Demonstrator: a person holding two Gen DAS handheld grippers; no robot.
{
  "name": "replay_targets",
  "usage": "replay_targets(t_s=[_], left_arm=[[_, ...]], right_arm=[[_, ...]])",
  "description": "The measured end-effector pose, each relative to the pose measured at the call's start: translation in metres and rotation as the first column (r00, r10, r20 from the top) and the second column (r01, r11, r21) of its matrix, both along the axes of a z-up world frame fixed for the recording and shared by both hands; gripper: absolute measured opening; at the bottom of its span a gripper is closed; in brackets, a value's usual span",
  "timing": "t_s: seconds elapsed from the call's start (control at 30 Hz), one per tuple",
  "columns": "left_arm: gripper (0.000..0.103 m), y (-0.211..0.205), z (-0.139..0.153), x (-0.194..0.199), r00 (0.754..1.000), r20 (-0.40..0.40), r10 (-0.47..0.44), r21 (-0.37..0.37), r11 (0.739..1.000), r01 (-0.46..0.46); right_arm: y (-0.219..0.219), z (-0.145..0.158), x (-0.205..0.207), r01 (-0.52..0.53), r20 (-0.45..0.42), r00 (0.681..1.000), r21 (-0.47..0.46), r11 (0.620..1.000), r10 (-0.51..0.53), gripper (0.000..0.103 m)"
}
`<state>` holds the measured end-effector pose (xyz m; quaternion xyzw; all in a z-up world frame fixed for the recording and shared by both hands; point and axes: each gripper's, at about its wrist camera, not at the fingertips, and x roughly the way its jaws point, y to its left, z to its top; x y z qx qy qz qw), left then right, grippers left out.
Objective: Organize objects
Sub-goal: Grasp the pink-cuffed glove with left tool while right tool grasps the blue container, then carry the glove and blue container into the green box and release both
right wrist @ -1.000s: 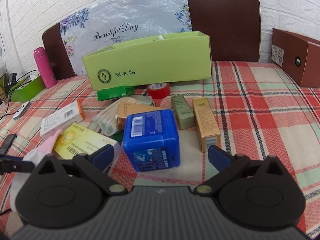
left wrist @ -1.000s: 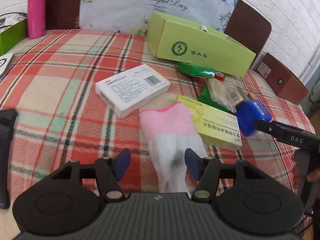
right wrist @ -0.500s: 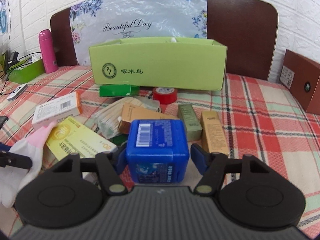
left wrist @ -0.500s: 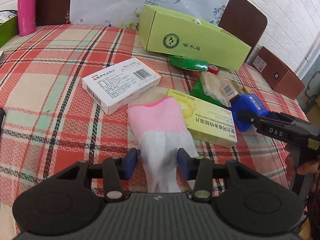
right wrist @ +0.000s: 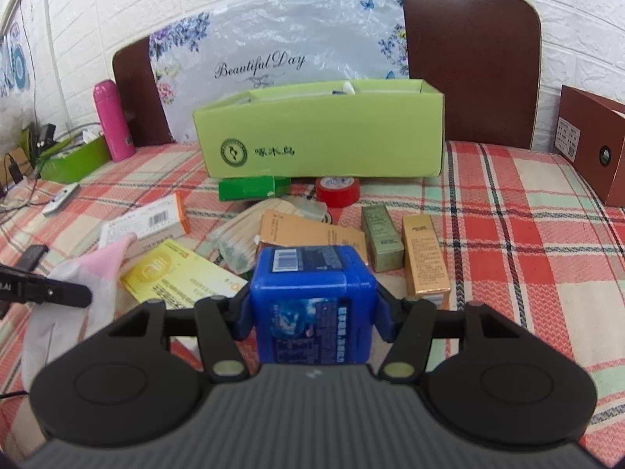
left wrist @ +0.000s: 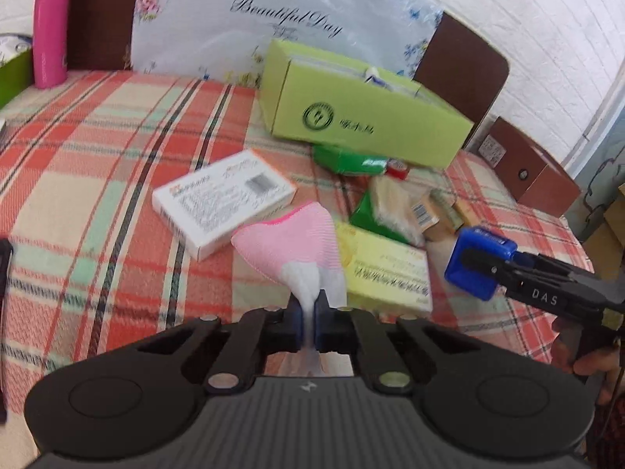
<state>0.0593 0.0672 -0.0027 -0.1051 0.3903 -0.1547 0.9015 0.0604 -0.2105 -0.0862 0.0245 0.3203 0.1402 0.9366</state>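
Left wrist view: left gripper (left wrist: 308, 318) pinching white end of pink-white glove (left wrist: 295, 240), fingers nearly together. Right gripper (right wrist: 312, 306) clamping blue box (right wrist: 312, 301) by sides. Both probably lifting; carrying level toward green box (right wrist: 320, 136), releasing only above opening.

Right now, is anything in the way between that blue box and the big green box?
Yes. The blue box, clamped in the right gripper, has a tan carton, a red tape roll and a small green pack lying before the big green box.
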Motion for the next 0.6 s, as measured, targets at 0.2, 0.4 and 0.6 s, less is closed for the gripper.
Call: replay_targets(t_s=[0.2,0.4,0.6], left_arm=[[0.004,-0.015,0.03,0.009,0.994,0.092,-0.055,0.005,0.999,0.054],[0.004,-0.032,0.057,0.03,0.982,0.164,-0.088,0.018,0.996,0.086],[0.004,-0.045,0.08,0.067,0.975,0.207,-0.078,0.013,0.997,0.077]], right_arm=[[-0.012,0.02,-0.005,0.017,0.043,0.999,0.045,0.999,-0.019,0.057],[-0.022,0.042,0.004,0.022,0.089,0.996,0.091,0.996,-0.03,0.057],[-0.028,0.065,0.024,0.028,0.15,0.988,0.1,0.995,-0.043,0.057]])
